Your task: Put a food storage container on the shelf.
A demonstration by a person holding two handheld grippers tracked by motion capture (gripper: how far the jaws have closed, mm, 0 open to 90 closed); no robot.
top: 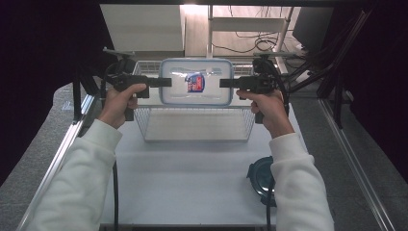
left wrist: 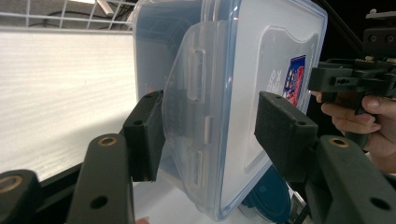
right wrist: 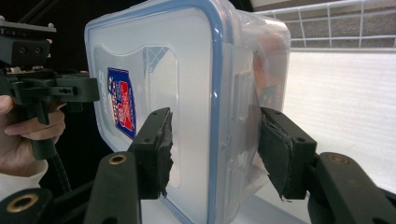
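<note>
Both grippers clamp one clear rectangular plastic container with blue-rimmed lid [top: 196, 82], held up over the white wire basket [top: 195, 124].

Left gripper [top: 163, 82] jaws about half spread, pads [left wrist: 145, 135] pressing the container's left short end across lid and base; the side latch flap sits between them. Right gripper [top: 227, 83] same, about half spread, pads [right wrist: 156, 151] biting the right short end. Container level, lid up, red-blue sticker [top: 195, 82] on top. Dark teal round lid [top: 262, 180] lies on the white table [top: 183, 187] near the right sleeve.
</note>
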